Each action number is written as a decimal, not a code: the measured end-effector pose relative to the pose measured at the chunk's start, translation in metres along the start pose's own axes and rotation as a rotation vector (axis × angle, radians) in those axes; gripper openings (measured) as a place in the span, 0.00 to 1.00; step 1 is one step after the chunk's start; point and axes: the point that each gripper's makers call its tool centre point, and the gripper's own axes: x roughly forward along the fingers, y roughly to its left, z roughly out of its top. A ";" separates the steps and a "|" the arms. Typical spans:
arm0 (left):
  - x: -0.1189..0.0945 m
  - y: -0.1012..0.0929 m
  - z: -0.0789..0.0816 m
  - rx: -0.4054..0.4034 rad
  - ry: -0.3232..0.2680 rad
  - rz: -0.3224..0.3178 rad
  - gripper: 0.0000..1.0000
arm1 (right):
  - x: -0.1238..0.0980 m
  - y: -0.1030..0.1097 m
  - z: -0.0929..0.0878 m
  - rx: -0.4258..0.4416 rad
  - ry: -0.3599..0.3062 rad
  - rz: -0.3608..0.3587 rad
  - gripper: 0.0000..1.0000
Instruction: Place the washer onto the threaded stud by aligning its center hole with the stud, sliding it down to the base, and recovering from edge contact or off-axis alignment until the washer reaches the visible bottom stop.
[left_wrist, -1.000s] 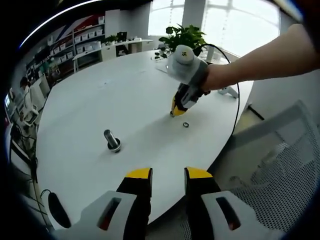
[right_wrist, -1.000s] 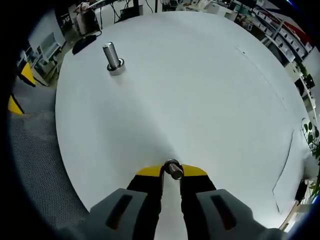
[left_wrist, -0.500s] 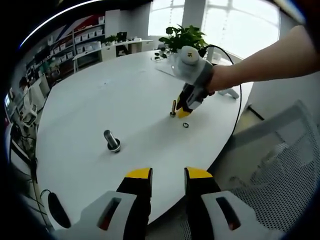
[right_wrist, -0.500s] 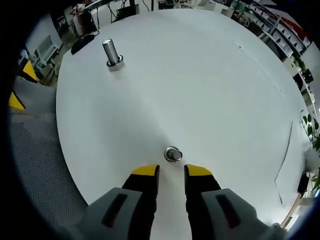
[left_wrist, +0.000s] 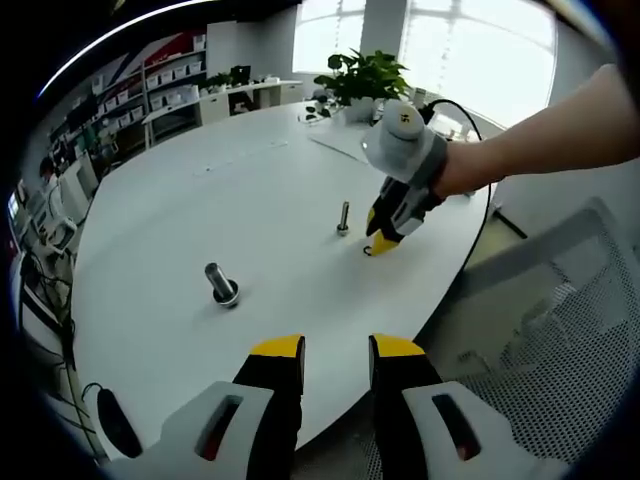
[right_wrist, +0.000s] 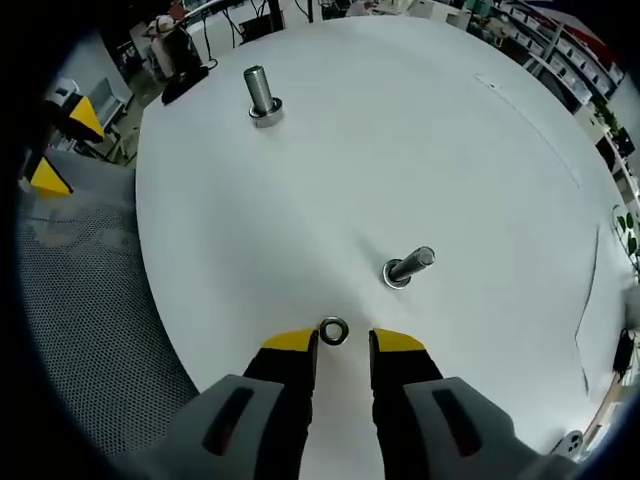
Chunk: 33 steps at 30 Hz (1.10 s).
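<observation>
A small steel washer (right_wrist: 333, 330) lies flat on the white round table (right_wrist: 420, 130), just ahead of my right gripper (right_wrist: 343, 342), whose jaws stand open on either side of it. A thin threaded stud (right_wrist: 408, 267) stands a short way beyond, to the right. In the left gripper view this stud (left_wrist: 343, 218) is upright, and the right gripper (left_wrist: 380, 244), held by a hand, points down at the table beside it. A thicker stud (left_wrist: 221, 284) with a collar at its base stands apart near the table's edge. My left gripper (left_wrist: 337, 348) hangs open off the table, holding nothing.
The thicker stud (right_wrist: 262, 95) is far from the washer. A black object (right_wrist: 185, 80) lies at the table's rim. A mesh chair (left_wrist: 560, 330) sits beside the near table edge. A potted plant (left_wrist: 365, 75) and shelves stand beyond the far side.
My right gripper opened and let go of the thin stud, leaving it standing on the table, then drew back and shifted over to the washer. The left gripper stayed put.
</observation>
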 end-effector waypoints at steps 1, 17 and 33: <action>0.000 0.000 0.000 0.000 0.000 0.000 0.24 | 0.000 0.001 0.000 -0.002 0.002 0.000 0.23; -0.001 -0.001 0.001 -0.003 -0.004 -0.006 0.23 | 0.006 0.003 0.000 -0.027 0.014 -0.013 0.22; -0.001 -0.002 0.001 -0.005 -0.003 -0.008 0.23 | 0.007 0.002 0.000 -0.126 0.090 0.018 0.15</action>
